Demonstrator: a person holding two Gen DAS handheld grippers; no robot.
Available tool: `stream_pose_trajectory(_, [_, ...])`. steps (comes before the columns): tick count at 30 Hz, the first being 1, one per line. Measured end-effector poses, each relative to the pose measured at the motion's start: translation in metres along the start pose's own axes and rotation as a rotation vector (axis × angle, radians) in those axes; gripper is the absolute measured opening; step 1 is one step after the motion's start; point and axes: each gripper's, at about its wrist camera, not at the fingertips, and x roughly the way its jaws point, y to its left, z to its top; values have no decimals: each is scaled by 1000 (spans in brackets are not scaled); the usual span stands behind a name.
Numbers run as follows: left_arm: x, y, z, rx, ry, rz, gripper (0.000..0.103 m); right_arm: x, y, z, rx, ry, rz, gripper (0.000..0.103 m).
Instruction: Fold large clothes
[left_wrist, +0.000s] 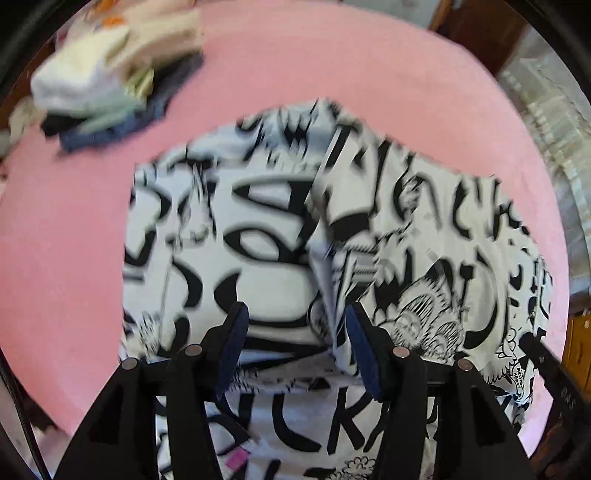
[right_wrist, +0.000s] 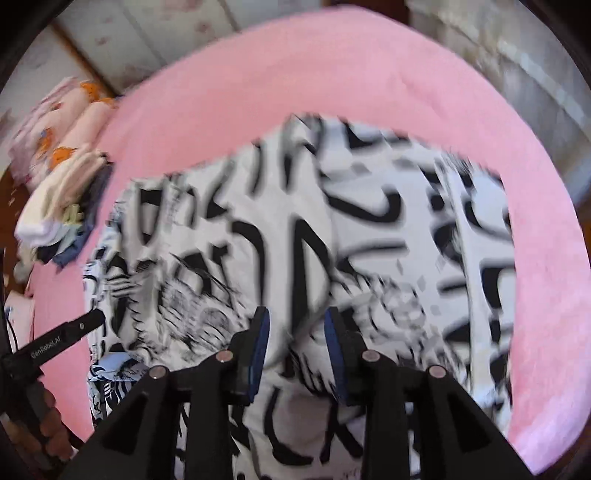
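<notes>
Pink bed (left_wrist: 66, 258) carrying shirt (left_wrist: 266, 236) at centre, partly folded with one flap laid over, further folds seemingly left, stack (left_wrist: 110, 74) at 10 o'clock, left claw (left_wrist: 295, 347) and right claw (right_wrist: 295, 347) both released above it.

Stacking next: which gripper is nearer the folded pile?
Left. The left gripper hovers over the shirt edge nearest the folded pile; the right gripper is beyond it, farther away.
</notes>
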Motion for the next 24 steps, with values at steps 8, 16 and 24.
stream_pose_trajectory(8, [22,-43,43,149,-51,-85,15,44,50,32,-121,-85,129,16])
stream_pose_trajectory(16, [76,-72,101,187,-18,-56,10,111,72,85,-134,-100,161,0])
stream_pose_trajectory(24, [121,-72,138,157,-55,-71,8,150,55,120,-114,-113,177,0])
